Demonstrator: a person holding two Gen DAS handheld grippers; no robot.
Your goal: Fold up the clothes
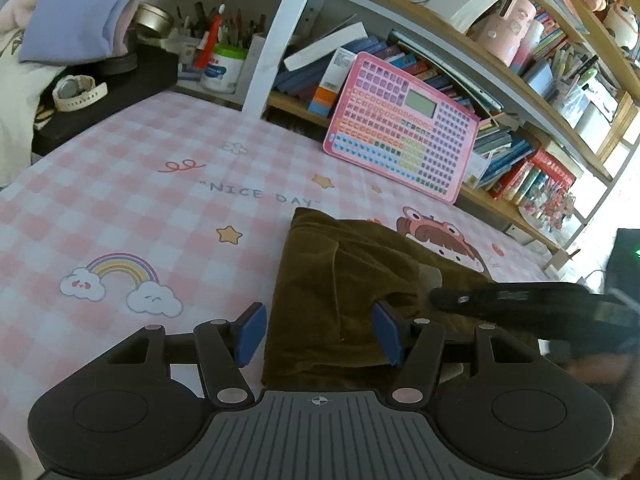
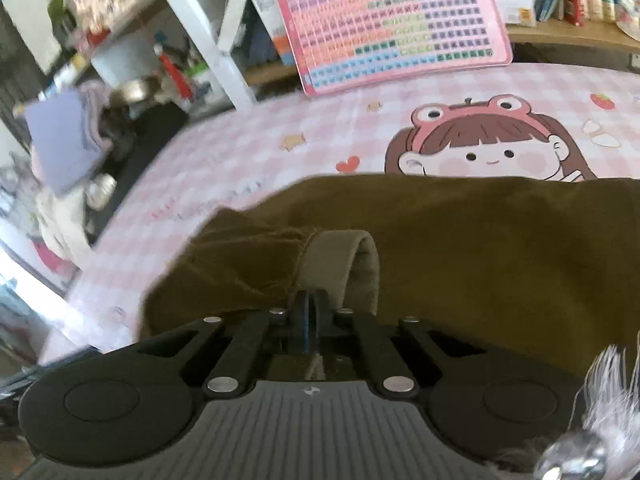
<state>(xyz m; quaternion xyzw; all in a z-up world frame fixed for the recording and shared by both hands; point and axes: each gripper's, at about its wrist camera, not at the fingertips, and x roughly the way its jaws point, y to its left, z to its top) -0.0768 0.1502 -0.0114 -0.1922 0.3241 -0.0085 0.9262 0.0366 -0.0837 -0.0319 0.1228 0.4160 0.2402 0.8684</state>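
On the pink checked counter lie brown trousers, long axis running right. Right tool clenched on their near hem, nearer; left tool released, straddling the left end.

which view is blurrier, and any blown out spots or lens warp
Right wrist view is blurrier: the shelf clutter at its left edge smears with motion, though the brown garment stays readable. Left wrist view is sharper, but daylight washes out its right edge, and the fisheye bows the bookshelf boards.
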